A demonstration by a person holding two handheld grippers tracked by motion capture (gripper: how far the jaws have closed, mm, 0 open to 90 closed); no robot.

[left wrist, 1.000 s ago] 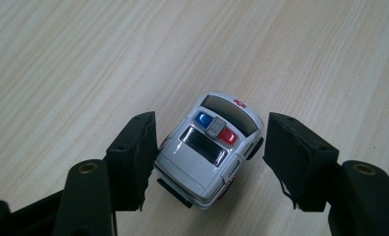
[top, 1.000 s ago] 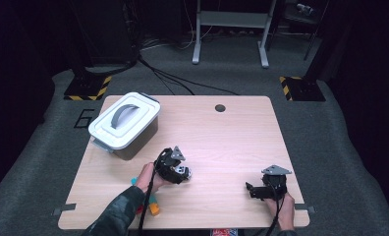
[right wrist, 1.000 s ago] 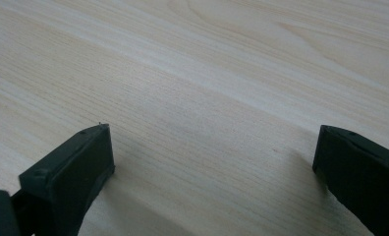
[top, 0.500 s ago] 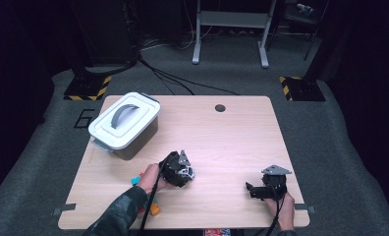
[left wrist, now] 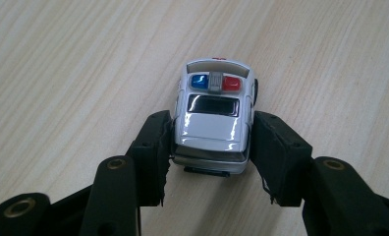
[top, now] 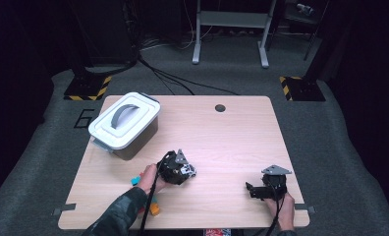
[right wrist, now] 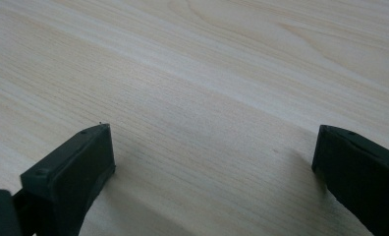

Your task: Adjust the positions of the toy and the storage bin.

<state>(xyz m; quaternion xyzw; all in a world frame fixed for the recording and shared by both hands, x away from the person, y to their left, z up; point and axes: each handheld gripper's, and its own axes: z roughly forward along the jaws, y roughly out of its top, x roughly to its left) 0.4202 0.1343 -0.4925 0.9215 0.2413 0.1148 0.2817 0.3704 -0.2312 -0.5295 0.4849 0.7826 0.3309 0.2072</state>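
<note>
The left hand-held gripper (left wrist: pixel 209 147) is holding a small white toy police car (left wrist: pixel 214 120) — its two black jaws are pressing against the car's sides near the rear, with the blue and red roof lights sitting farther out, beyond the pads. In the left gripper view the car is resting wheels-down on the pale wood surface (left wrist: pixel 60 59), its body lying straight along the line of the jaws. In the high view the left hand-held gripper (top: pixel 185 172) is sitting near the middle of the surface's front half, with the car a small pale shape at its tip, and the person's left hand (top: pixel 151 179) is wrapping around the grip behind it.

The right hand-held gripper (right wrist: pixel 212 167) is standing wide, its jaws well apart with bare wood grain lying between them. In the high view it (top: pixel 251 191) is resting near the front right corner of the surface — well apart from the left one.

A white lidded box with a grey handle (top: pixel 125 123) is standing at the back left of the surface. A few small coloured blocks (top: pixel 153 209) are lying by the person's left sleeve, near the front edge.
</note>
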